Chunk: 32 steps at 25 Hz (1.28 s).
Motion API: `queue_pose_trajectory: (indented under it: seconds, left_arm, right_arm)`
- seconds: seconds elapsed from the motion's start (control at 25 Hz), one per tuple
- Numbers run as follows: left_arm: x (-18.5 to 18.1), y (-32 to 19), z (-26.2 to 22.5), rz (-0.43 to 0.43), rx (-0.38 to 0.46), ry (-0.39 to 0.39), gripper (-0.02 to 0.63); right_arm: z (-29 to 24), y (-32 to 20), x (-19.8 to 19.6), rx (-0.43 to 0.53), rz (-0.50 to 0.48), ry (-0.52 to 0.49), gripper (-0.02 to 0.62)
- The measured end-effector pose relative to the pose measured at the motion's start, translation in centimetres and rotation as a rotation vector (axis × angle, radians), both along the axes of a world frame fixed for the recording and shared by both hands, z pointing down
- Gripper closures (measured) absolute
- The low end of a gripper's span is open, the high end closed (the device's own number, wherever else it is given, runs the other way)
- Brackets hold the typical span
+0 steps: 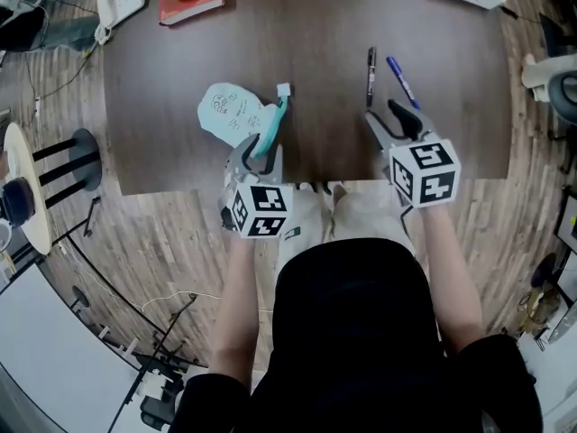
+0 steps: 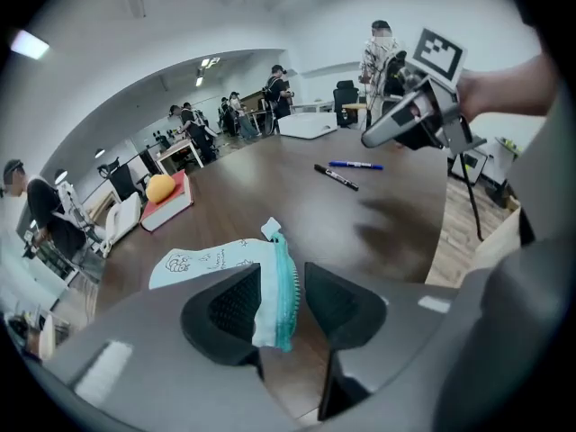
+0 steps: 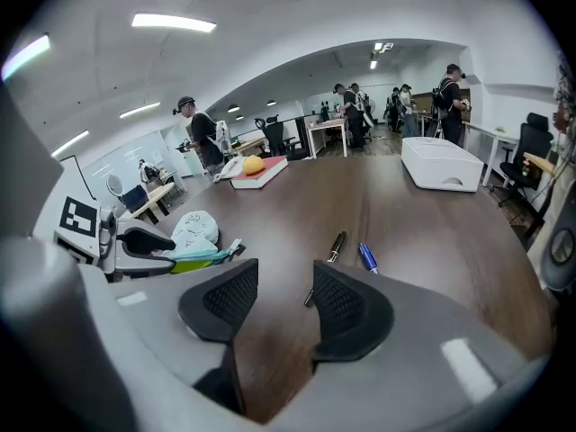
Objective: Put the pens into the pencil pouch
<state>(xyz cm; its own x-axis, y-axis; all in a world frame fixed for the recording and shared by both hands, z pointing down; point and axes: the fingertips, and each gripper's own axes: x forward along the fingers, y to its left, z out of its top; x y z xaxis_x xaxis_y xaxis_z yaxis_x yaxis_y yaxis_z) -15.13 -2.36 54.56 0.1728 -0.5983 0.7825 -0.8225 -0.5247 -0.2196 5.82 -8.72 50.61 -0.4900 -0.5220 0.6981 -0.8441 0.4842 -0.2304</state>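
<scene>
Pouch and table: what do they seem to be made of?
The pouch looks like soft fabric, pale blue with printed doodles and a teal zip: its edge bends limply. The table looks like dark wood or wood-effect laminate, matt, with faint grain; which, I cannot tell.

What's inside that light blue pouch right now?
Its inside cannot be seen. The pouch rests on the table, its teal zipper edge between the left gripper's jaws. The black pen and the blue pen lie outside it.
</scene>
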Motion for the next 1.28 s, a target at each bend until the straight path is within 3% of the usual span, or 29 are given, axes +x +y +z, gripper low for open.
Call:
queue_pose_trajectory:
  seconds: [0.24, 0.52, 1.08, 1.28]
  left_arm:
    - [0.0, -0.1, 1.0, 0.034, -0.013, -0.101, 0.479]
    - [0.2, 0.0, 0.9, 0.019, -0.013, -0.113, 0.539]
    - [-0.2, -0.5, -0.3, -0.052, 0.004, -0.033, 0.58]
    - [-0.2, -1.2, -1.9, -0.107, 0.022, 0.045, 0.583]
  right_arm:
    - [0.0, -0.4, 0.3, -0.004, -0.004, -0.017, 0.396]
    - [-0.1, -0.4, 0.4, -0.003, -0.004, -0.023, 0.396]
    - [0.0, -0.2, 0.1, -0.001, -0.001, -0.033, 0.396]
    - [-0.3, -0.4, -0.2, 0.008, 0.004, -0.04, 0.396]
